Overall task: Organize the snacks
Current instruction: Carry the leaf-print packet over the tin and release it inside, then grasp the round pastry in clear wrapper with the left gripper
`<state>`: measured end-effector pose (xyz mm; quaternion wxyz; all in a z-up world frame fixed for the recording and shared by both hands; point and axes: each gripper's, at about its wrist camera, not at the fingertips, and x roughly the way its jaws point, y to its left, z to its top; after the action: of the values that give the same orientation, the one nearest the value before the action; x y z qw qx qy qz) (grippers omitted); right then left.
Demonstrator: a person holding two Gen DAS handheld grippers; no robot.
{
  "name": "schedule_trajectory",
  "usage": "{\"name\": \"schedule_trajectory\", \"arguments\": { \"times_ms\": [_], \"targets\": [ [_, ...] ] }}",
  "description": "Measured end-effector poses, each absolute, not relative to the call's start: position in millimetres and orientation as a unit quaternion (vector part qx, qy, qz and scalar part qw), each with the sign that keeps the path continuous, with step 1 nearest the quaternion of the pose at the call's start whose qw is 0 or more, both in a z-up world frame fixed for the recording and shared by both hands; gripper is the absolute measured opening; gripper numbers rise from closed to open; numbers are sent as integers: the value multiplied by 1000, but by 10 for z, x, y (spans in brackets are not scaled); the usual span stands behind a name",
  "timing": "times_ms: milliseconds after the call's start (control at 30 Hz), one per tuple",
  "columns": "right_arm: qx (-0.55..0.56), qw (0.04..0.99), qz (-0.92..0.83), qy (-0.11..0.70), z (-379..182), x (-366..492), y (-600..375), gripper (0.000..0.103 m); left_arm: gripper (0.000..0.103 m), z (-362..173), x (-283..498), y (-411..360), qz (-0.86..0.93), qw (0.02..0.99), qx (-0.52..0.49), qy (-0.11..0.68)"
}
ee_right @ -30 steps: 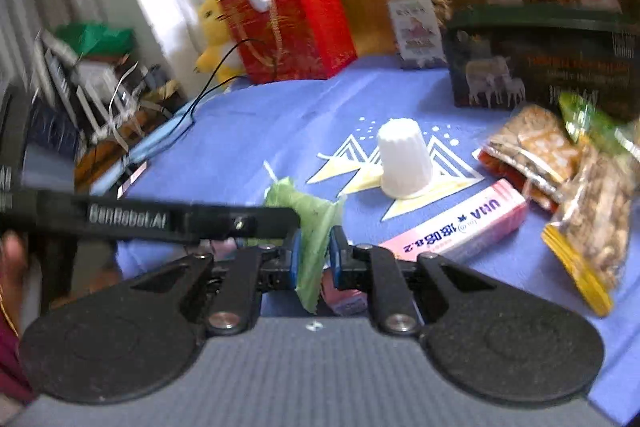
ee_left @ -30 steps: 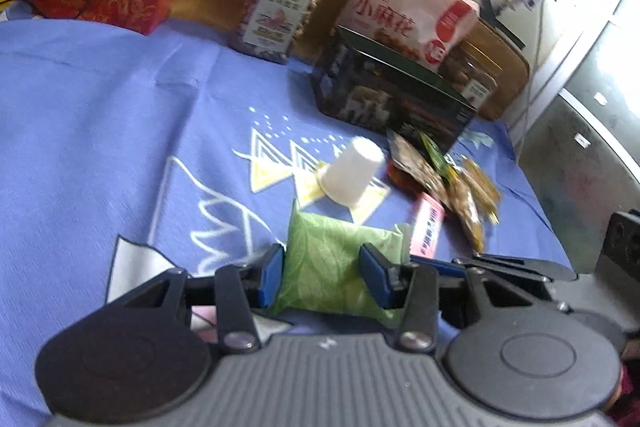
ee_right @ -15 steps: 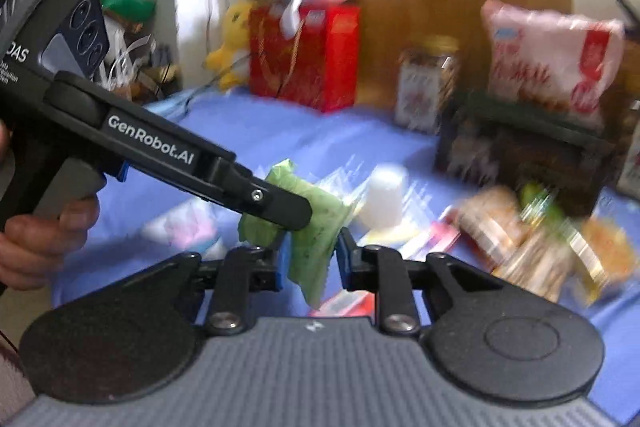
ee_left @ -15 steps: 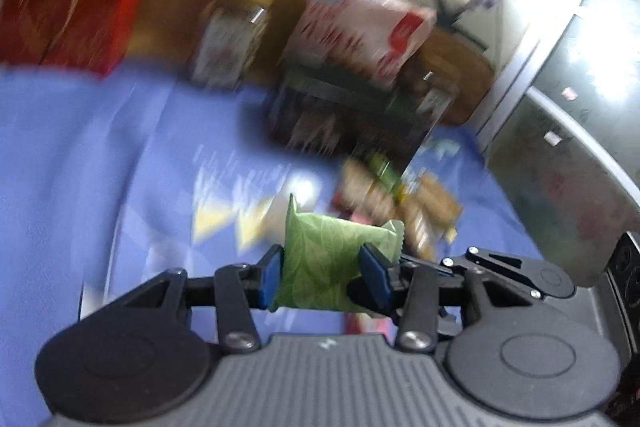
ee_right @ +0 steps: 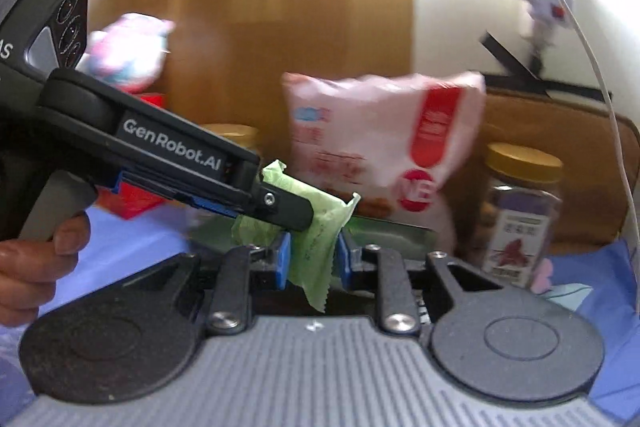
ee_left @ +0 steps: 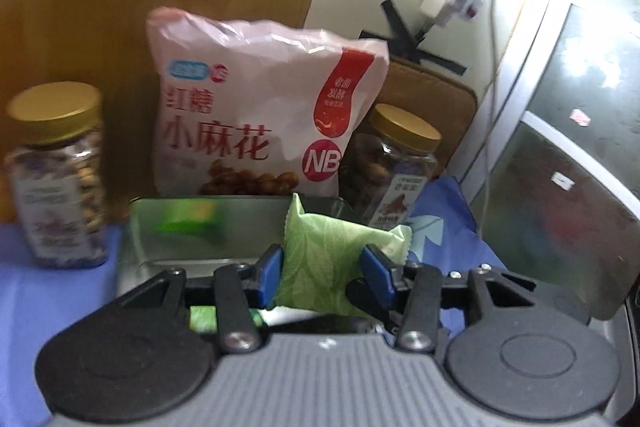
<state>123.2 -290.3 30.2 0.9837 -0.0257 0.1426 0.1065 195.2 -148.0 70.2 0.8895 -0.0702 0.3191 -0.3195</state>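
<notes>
A green leaf-print snack packet (ee_left: pixel 332 251) is held in the air by both grippers. My left gripper (ee_left: pixel 324 267) has its blue pads on the packet's two sides, and its jaws are opening slightly. In the right wrist view the left gripper (ee_right: pixel 288 211) comes in from the left, with a person's hand (ee_right: pixel 36 267) on its handle. My right gripper (ee_right: pixel 312 259) has the packet's crimped end (ee_right: pixel 320 239) between its pads. Just beyond the packet stands an open shiny tin (ee_left: pixel 200 227) with something green inside.
Behind the tin a pink snack bag (ee_left: pixel 256 115) leans on a brown board. Gold-lidded nut jars stand at left (ee_left: pixel 56 171) and right (ee_left: pixel 392 171). Blue cloth (ee_left: pixel 40 291) covers the table. A red gift bag (ee_right: pixel 132 195) and a plush toy (ee_right: pixel 128 51) are at far left.
Both grippers lifted the green packet off the blue cloth and carried it back to the tin. The paper cup and loose snack packs have dropped out of view.
</notes>
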Motion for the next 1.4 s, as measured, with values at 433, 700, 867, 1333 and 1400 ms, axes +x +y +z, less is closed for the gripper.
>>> {"name": "schedule_trajectory", "arguments": {
  "times_ms": [433, 700, 867, 1333, 1400],
  "targets": [
    [78, 981, 91, 154, 150, 1131, -3624, 46, 57, 668, 1968, -1456, -307, 887, -80, 335],
    [215, 932, 77, 283, -405, 1095, -4286, 47, 56, 415, 1318, -1552, -370, 837, -72, 397],
    [250, 912, 116, 303, -490, 871, -4212, 45, 56, 163, 1149, -1787, -371, 815, -53, 441],
    [325, 897, 114, 278, -591, -332, -4132, 26, 37, 73, 582, -1939, -414, 794, -27, 443],
    [333, 897, 103, 273, -596, -466, -4125, 26, 37, 80, 481, -1995, -424, 791, -11, 441]
  ]
}}
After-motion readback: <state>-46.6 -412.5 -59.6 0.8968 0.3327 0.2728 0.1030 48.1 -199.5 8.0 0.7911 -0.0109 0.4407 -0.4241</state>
